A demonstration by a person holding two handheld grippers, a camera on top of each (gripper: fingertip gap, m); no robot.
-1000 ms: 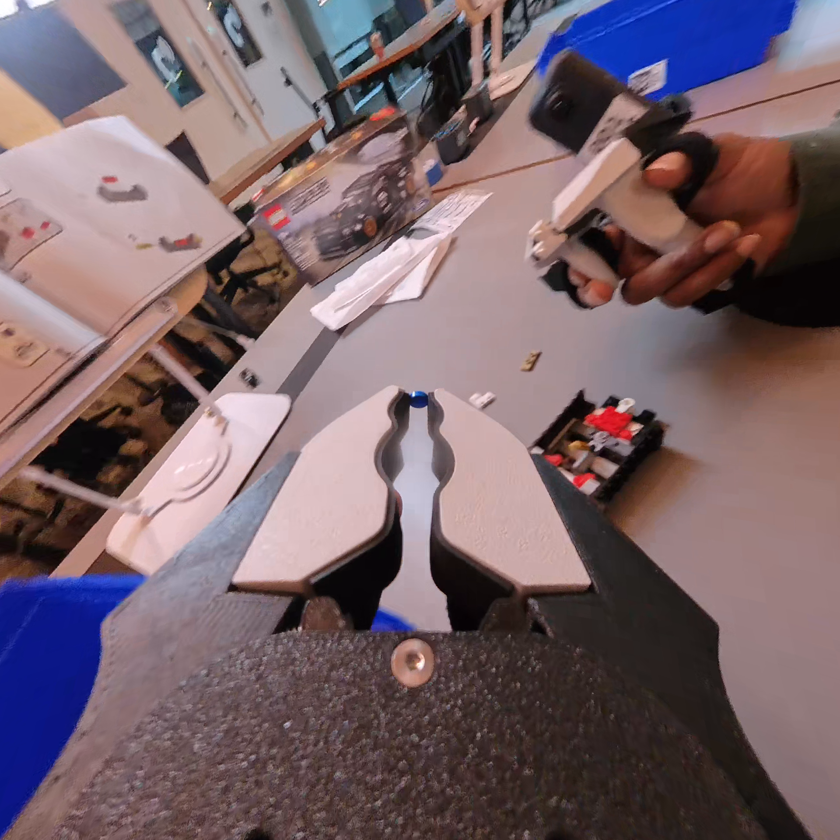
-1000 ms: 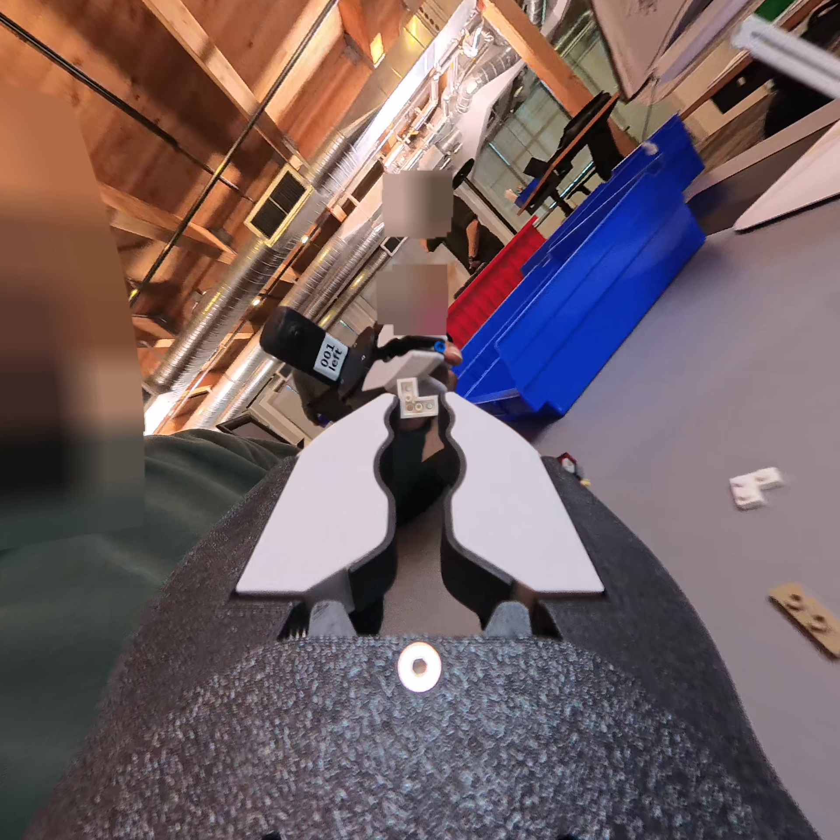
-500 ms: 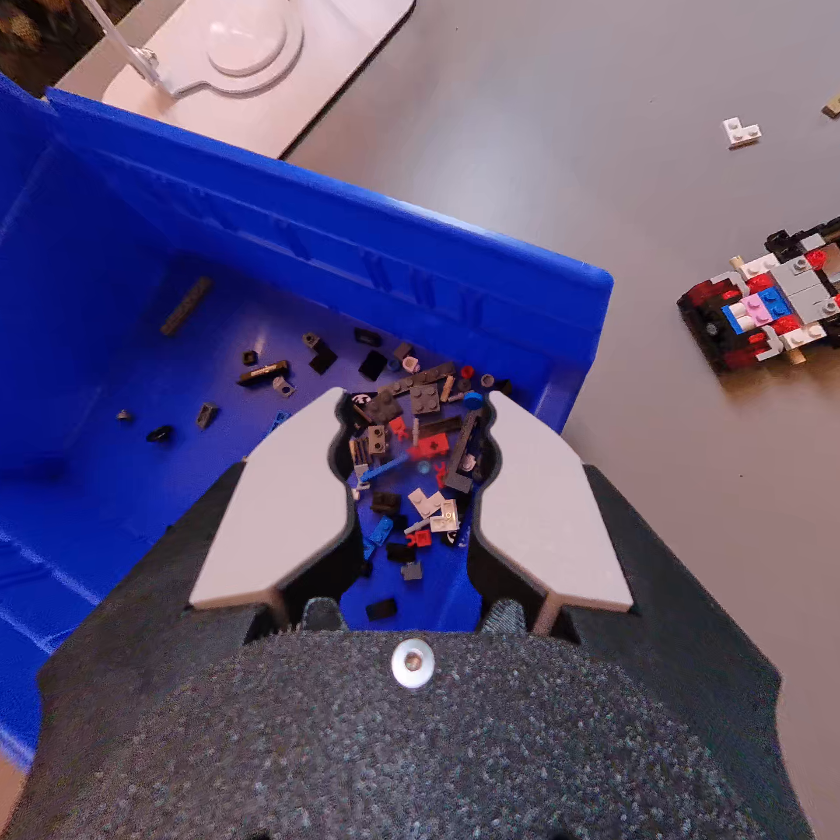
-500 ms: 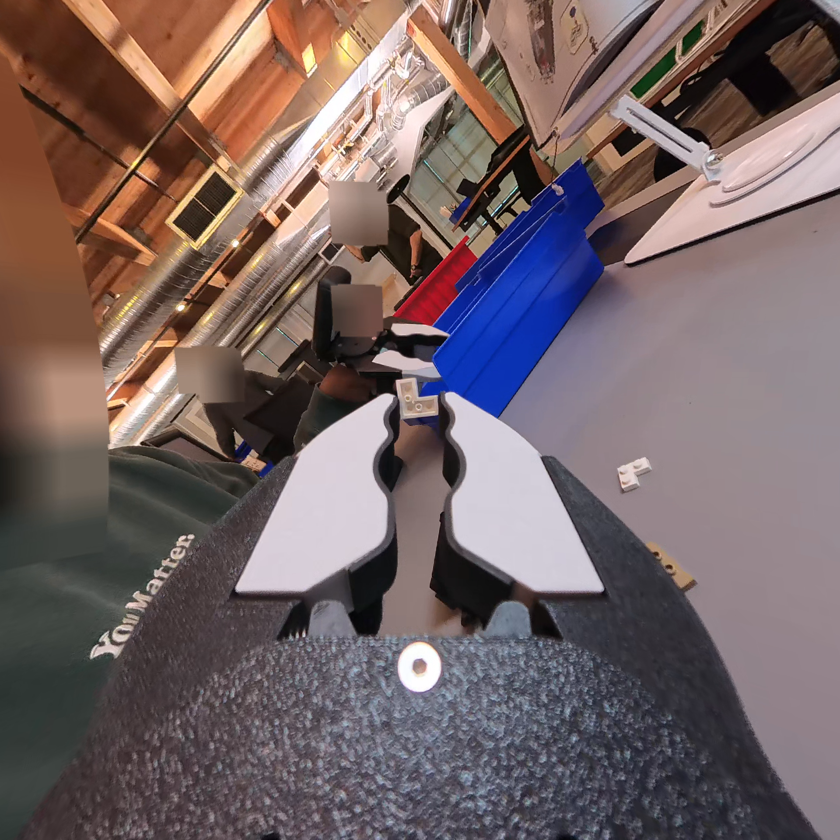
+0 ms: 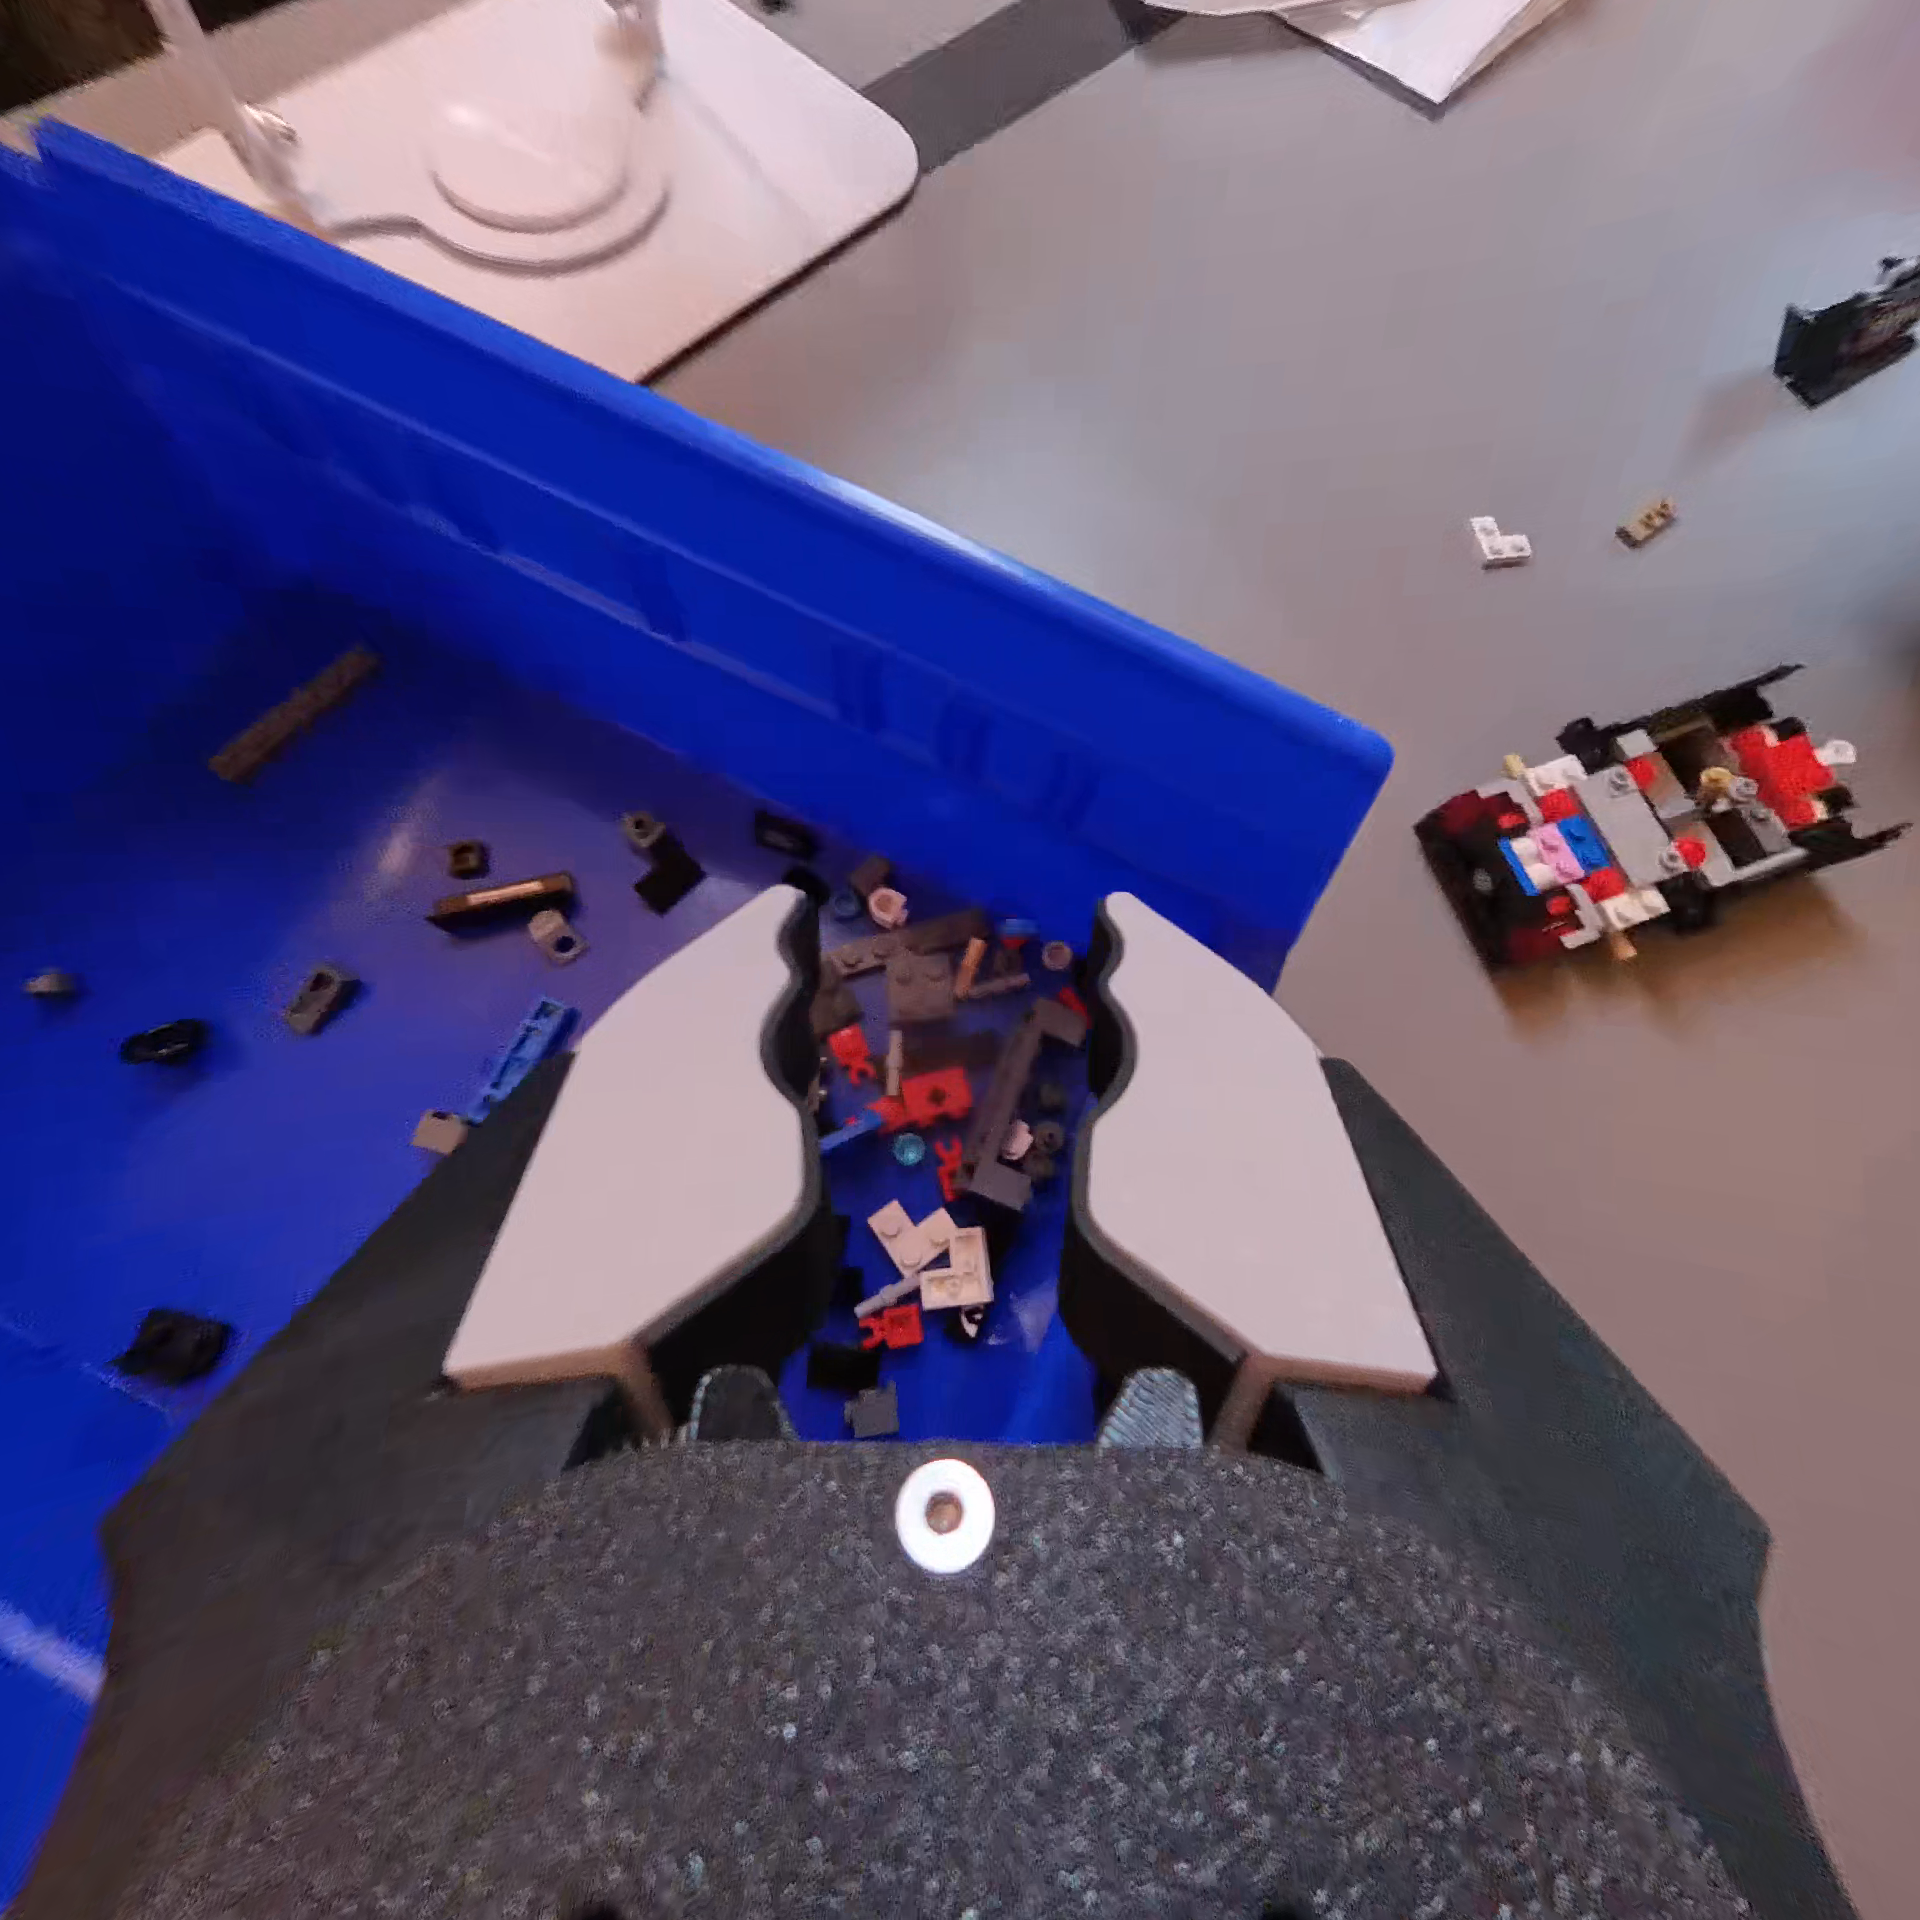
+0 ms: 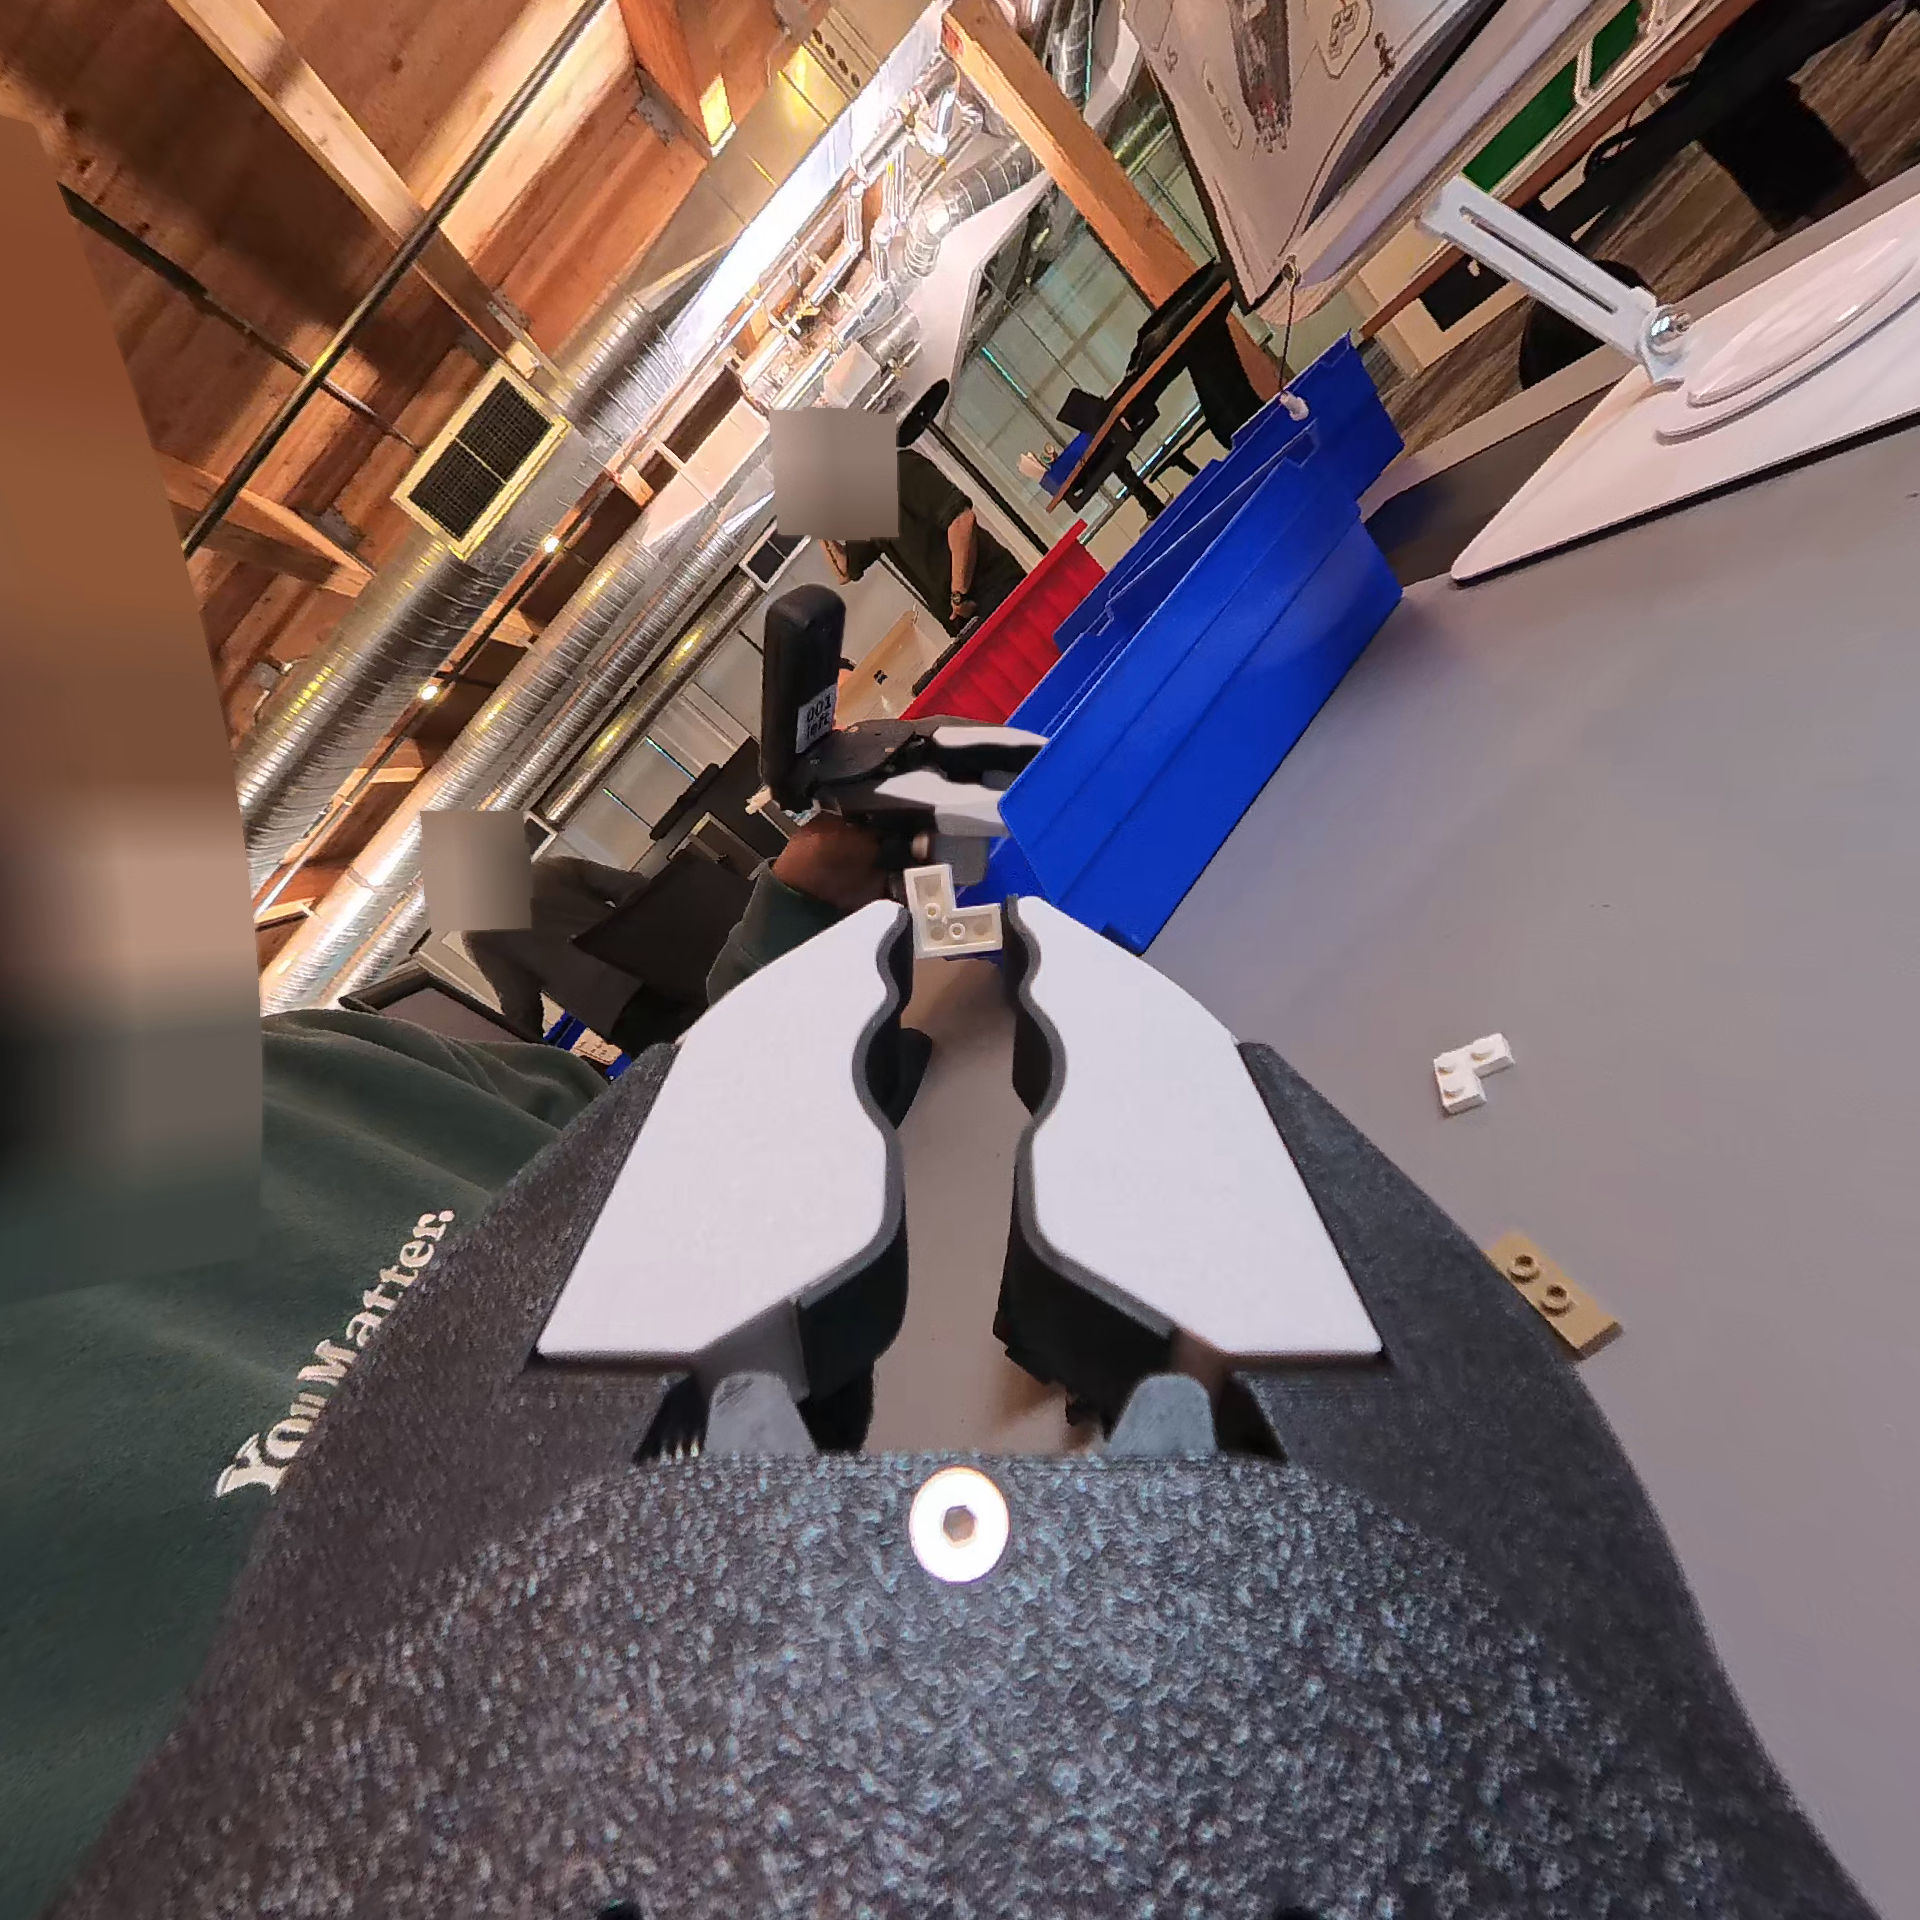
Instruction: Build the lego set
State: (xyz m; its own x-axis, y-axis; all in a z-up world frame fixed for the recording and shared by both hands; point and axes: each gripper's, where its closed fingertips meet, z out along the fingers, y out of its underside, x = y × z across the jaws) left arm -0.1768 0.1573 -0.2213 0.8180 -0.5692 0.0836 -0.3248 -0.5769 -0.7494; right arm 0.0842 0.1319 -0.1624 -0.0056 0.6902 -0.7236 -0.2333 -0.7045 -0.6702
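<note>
Lego set: part-built model (image 5: 1652, 821), black base with red, grey, blue and pink pieces on top, lying on the grey surface (image 5: 1299, 312) just beside the blue bin (image 5: 644, 582). Studs bare across most of its top; no roof or wheels seen. Judged an early to middle stage of the build, with many pieces left to fit.

Loose stock, in bin: a heap of small black, grey, red, blue and tan pieces (image 5: 935, 1091) in the near corner, with a few strays scattered across the bin floor.

Loose stock, on surface: one white L-shaped plate (image 6: 1470, 1070); one tan two-stud plate (image 6: 1553, 1294); a separate black sub-assembly (image 5: 1849, 343) well apart from the model, blurred.

Left tongs (image 5: 948, 914): released, fingers spread wide, hanging over the heap in the bin, nothing held. Judged to be choosing the next piece.

Right tongs (image 6: 954, 920): clenched on a second white L-shaped plate (image 6: 951, 914), pinched at the tips and lifted clear of the surface. Judged ready for fitting; not yet on the model.

Also present: white stand base (image 5: 582, 187) beyond the bin; papers (image 5: 1382, 31) at the far edge.
</note>
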